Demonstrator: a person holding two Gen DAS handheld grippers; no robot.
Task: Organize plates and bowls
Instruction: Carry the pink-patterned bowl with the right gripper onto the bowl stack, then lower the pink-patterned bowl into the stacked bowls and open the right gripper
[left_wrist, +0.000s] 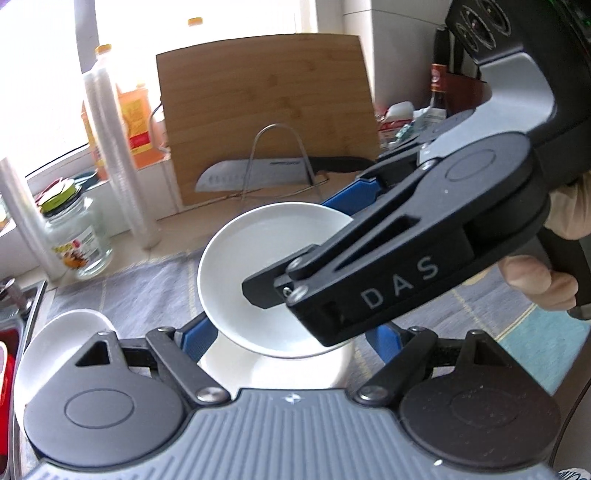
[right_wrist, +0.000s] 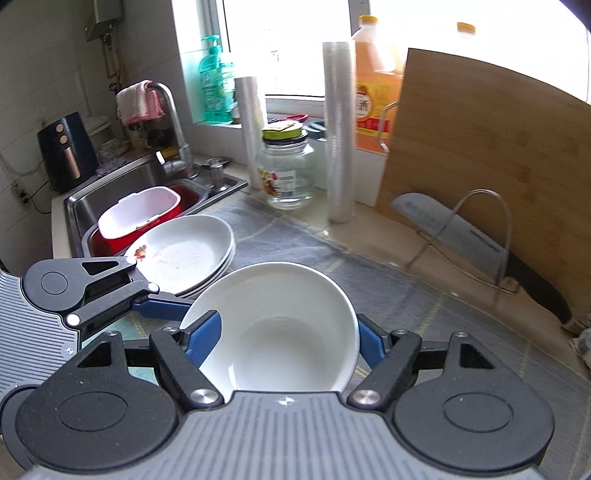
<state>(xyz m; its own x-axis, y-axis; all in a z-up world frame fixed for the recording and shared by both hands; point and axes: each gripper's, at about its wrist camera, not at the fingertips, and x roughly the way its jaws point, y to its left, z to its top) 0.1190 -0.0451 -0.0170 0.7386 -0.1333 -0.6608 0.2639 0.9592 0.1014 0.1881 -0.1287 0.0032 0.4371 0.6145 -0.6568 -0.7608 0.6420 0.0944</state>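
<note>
1. The white bowl (right_wrist: 280, 328) is up off the worktop, tilted, with the right gripper (right_wrist: 290, 341) pinching it: one blue finger sits inside the rim on the left, the other is outside on the right, so the jaws are closed on the bowl wall.
2. In the left wrist view that same bowl (left_wrist: 258, 266) hangs over another white dish (left_wrist: 273, 369) directly underneath, which looks like the spot it's going to nest into. I think that one is a bowl too, but most of it is hidden, so don't quote me.
3. The left gripper (left_wrist: 291, 336) has its jaws spread wide on either side of that lower dish, not gripping anything as far as I can see. It reads like it's there to steady the base.
4. To do this bit well: level the bowl first, centre it over the lower dish, then lower it straight and only release once it's seated. Letting go while it's tilted risks a clatter or a chip.
5. Further out, a stack of plates (right_wrist: 192, 254) sits to the left by the sink (right_wrist: 122, 192), the top one with food bits on it. There's also a smaller white bowl (left_wrist: 62, 347) at the left edge.
6. Behind it all: a wire rack (left_wrist: 277, 162) with a knife (left_wrist: 258, 171) and a cutting board (left_wrist: 266, 110), plus a glass jar (right_wrist: 286, 173). Keep your elbows clear of that knife.
</note>
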